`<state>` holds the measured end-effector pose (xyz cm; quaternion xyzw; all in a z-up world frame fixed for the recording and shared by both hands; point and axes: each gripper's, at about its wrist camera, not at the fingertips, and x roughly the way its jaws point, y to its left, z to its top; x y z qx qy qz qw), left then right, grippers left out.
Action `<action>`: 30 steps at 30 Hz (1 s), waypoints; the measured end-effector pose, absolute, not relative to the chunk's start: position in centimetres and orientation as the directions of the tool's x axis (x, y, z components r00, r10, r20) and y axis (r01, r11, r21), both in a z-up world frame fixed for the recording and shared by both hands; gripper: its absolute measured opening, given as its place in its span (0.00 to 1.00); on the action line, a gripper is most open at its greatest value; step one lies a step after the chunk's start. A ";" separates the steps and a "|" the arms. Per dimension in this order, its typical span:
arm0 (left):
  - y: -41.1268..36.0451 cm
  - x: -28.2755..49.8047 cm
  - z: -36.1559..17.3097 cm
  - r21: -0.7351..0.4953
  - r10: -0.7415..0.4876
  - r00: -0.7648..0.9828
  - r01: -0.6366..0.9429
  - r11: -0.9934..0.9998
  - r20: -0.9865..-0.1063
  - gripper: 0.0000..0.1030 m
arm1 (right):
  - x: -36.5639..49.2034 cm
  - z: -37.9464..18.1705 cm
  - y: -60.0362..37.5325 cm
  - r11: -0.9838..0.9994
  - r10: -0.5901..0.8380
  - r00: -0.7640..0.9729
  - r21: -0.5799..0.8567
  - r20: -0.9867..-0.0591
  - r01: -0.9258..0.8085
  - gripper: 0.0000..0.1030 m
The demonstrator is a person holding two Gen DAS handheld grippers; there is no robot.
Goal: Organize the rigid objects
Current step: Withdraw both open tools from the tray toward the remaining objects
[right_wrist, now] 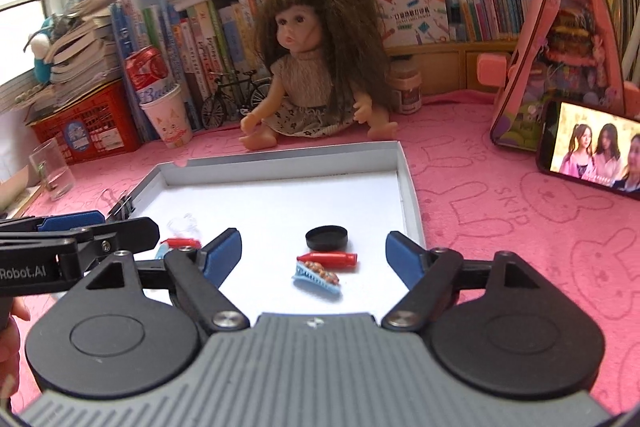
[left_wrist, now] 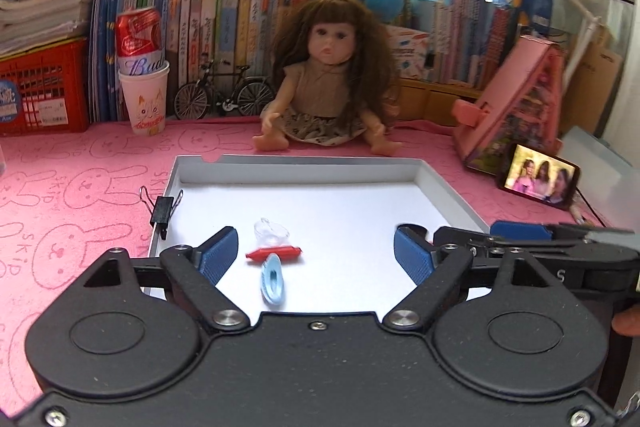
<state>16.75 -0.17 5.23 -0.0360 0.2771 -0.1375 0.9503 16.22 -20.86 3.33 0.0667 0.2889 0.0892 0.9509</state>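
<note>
Small rigid items lie in a shallow white tray [left_wrist: 448,187] on the pink-covered counter [left_wrist: 80,187]. Near the tray's left edge, a clear plastic piece [left_wrist: 270,231], red tube [left_wrist: 274,253] and pale blue clip [left_wrist: 273,281] sit between the left gripper [left_wrist: 316,255], jaws apart, touching nothing. Toward the right edge, a black cap [right_wrist: 326,238], red whistle [right_wrist: 328,261] and beaded blue clip [right_wrist: 318,277] lie between the right gripper [right_wrist: 314,255], jaws also apart. A doll [right_wrist: 316,67] sits beyond the tray's far edge.
</note>
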 end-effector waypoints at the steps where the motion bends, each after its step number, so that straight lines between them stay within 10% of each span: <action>1: -0.2 16.1 5.2 -0.138 -0.287 0.810 0.251 0.958 -0.511 0.82 | 15.8 3.4 -20.9 0.975 0.210 0.820 0.173 -0.532 -0.137 0.86; 30: 0.9 6.1 3.2 -0.097 -0.293 0.825 0.282 0.955 -0.484 0.84 | 7.8 2.4 -20.1 0.979 0.194 0.856 0.033 -0.479 -0.203 0.98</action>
